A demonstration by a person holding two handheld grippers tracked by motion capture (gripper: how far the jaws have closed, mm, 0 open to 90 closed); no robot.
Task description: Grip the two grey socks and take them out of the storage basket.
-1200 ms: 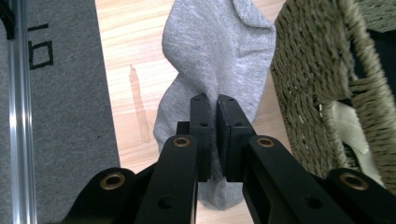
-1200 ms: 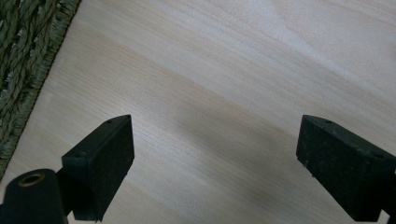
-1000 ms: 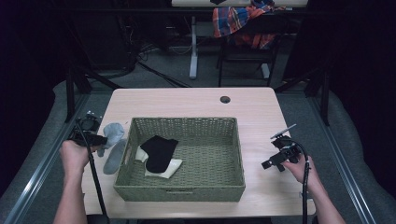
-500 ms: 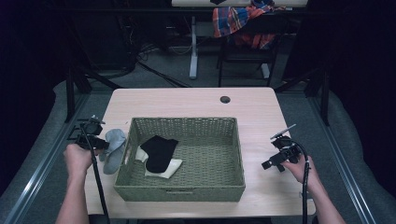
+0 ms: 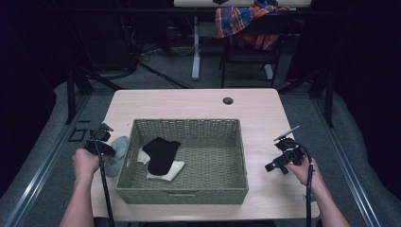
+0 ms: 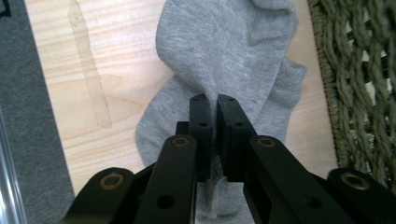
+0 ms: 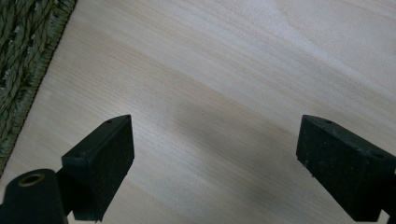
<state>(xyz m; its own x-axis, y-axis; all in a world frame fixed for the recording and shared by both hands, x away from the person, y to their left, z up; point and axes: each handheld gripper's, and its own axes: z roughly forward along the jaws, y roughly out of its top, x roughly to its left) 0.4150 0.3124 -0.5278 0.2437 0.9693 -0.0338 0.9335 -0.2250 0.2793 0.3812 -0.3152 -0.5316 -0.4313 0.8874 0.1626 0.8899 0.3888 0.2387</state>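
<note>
I have the left gripper clenched on a fold of the grey sock lying on the table beneath it, the wicker basket just beside, right gripper released; next, I judge, comes a lift over the rim

The high view looks forward and down over the whole table from the person's side. Each of the 2 gripper views looks steeply down at close range; both share the basket rim, probably its opposite sides.
</note>
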